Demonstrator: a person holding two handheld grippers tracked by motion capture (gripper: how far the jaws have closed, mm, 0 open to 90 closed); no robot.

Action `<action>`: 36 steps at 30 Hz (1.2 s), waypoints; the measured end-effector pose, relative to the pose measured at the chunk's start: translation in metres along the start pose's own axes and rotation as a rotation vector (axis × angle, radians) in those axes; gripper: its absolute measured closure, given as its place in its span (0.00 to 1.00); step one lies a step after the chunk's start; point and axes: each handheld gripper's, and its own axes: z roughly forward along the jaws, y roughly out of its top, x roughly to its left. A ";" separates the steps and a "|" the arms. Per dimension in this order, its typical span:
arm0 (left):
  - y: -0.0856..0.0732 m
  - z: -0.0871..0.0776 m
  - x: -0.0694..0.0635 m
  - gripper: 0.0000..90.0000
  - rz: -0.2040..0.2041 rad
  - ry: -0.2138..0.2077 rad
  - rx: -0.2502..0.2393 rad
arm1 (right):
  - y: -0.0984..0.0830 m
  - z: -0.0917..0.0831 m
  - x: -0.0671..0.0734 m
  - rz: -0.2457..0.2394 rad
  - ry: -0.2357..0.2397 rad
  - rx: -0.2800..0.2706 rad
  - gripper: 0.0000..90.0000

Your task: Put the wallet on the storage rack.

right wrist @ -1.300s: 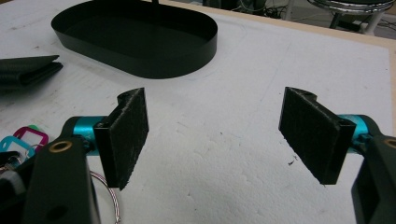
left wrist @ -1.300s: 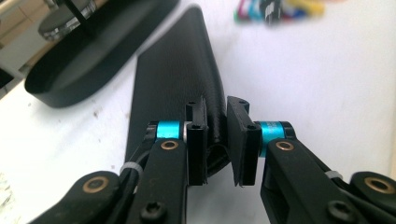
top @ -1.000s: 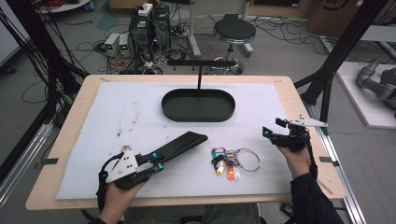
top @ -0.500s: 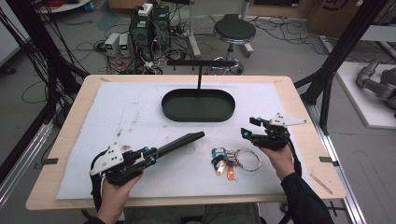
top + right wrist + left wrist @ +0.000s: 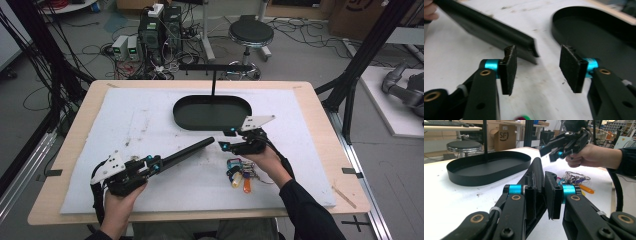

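My left gripper is shut on the near end of a long black ribbed bar. The bar points up and to the right, just above the white mat. My right gripper is open, its jaws wide apart, and hovers beside the bar's far tip. In the left gripper view the right gripper hangs above and past the bar. A bunch of keys with coloured tags lies on the mat under the right hand.
A black oval tray with an upright post stands at the back middle of the mat, just beyond the right gripper. The wooden table edge runs around the white mat. Cables and equipment sit on the floor behind.
The right gripper has swung left from the table's right side, over the keys, to the bar's far tip. The left gripper and the bar it holds have shifted a little.
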 end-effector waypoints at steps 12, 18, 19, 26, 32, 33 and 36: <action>0.001 0.001 0.001 0.88 0.012 -0.010 0.003 | 0.011 0.017 0.013 -0.084 -0.007 0.081 0.86; 0.001 0.005 -0.002 0.88 0.019 -0.035 0.018 | 0.010 -0.005 0.018 -0.022 0.030 0.067 0.89; 0.000 0.006 -0.002 0.88 0.021 -0.036 0.033 | 0.008 -0.006 0.018 -0.021 0.027 0.073 0.89; -0.002 0.015 -0.002 0.65 0.051 -0.014 0.073 | 0.000 -0.005 0.019 0.021 0.003 0.058 0.89; -0.008 0.031 -0.005 0.52 0.108 -0.010 0.194 | 0.000 -0.005 0.018 0.027 0.007 0.053 0.89; -0.010 0.033 -0.004 0.55 0.110 -0.011 0.207 | 0.000 -0.005 0.018 0.029 0.008 0.053 0.89; -0.013 0.034 0.002 0.75 0.103 -0.021 0.203 | 0.000 -0.005 0.018 0.015 0.004 0.054 0.88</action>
